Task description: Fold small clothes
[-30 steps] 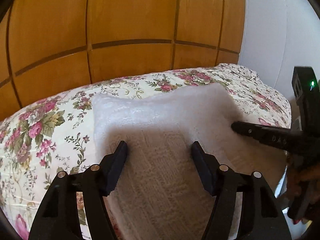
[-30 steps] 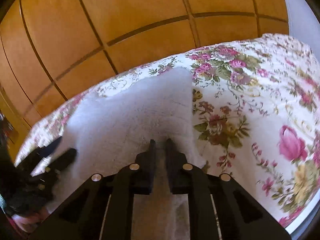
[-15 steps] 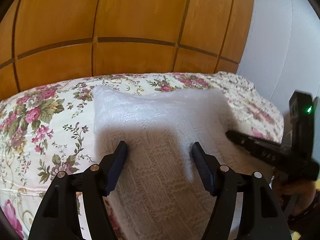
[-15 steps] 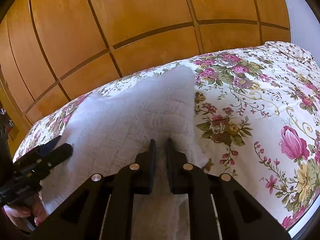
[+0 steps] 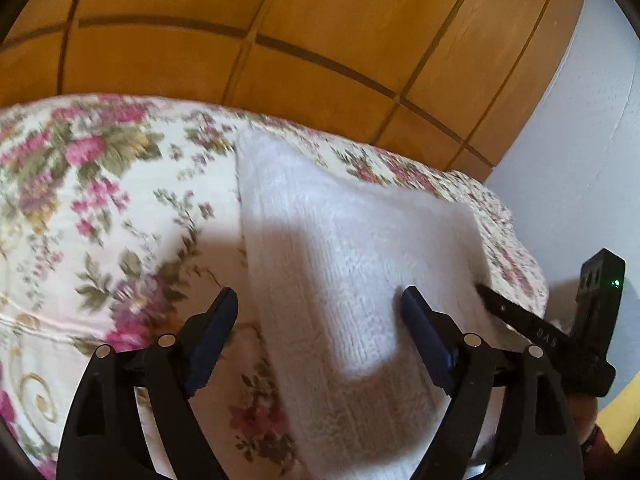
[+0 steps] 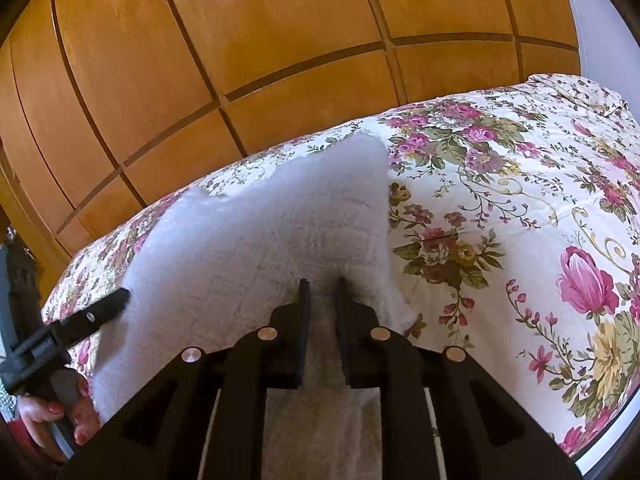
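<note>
A white knitted garment [image 5: 352, 264] lies spread on the floral bedspread [image 5: 100, 208]. It also shows in the right wrist view [image 6: 260, 248]. My left gripper [image 5: 320, 304] is open and empty, its jaws wide over the garment's left edge near the front. My right gripper [image 6: 320, 288] is shut on the garment's near right part, with white knit pinched between the narrow jaws. The right gripper also shows in the left wrist view [image 5: 520, 316] at the garment's right edge. The left gripper shows at the far left of the right wrist view [image 6: 84, 316].
A wooden panelled wardrobe [image 6: 240, 40] stands behind the bed. A pale wall [image 5: 580, 160] is to the right. Bare floral bedspread [image 6: 520, 220] stretches to the right of the garment.
My left gripper has swung left, so the garment now sits right of centre in its view. It stays open. My right gripper has stayed shut on the garment.
</note>
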Demonstrator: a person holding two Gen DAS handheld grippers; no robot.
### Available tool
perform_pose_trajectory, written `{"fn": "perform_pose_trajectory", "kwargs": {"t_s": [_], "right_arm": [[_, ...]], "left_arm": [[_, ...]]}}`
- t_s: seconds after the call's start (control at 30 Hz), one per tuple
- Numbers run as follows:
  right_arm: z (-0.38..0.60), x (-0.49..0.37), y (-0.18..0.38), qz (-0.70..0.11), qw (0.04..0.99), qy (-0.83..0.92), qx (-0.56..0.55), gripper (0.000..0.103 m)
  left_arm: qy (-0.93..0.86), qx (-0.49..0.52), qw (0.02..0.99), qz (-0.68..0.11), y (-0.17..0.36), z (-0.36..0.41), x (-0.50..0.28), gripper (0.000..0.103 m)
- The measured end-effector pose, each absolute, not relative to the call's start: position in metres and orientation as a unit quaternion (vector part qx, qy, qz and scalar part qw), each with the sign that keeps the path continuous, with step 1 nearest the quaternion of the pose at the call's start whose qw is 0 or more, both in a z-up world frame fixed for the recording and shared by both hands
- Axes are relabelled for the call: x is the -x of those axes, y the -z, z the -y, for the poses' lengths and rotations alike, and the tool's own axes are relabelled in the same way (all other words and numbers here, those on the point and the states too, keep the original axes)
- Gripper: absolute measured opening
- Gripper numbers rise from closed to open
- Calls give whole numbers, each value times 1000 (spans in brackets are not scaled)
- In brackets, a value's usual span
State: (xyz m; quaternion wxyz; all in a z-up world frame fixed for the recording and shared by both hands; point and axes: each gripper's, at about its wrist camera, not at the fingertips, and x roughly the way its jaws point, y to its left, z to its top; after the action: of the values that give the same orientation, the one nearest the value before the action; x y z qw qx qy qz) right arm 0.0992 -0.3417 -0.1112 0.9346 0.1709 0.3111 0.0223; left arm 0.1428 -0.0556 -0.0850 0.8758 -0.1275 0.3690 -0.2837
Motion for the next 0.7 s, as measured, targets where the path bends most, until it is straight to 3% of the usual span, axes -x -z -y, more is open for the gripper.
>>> {"fn": "perform_pose_trajectory", "kwargs": {"t_s": [0.07,0.23,0.4,0.47,0.7], "right_arm": [[341,-98,108,-307,935,-34,-172,34],[342,-93,98,-296,938,-40,-175,55],[350,-96,97,-304,934,-34,-186,57],[354,-98,97,-309,933,-19,-185,70],[377,-113,119,-363,898,-51,-245,71]], "left_arm": [[294,139,867,-378,88,55,-145,84],[309,161,847,-401,93,51,-152,90],[326,183,825,-423,99,51,-161,93],[331,187,820,-428,99,51,-163,93],[351,195,796,-452,107,52,-171,97]]}}
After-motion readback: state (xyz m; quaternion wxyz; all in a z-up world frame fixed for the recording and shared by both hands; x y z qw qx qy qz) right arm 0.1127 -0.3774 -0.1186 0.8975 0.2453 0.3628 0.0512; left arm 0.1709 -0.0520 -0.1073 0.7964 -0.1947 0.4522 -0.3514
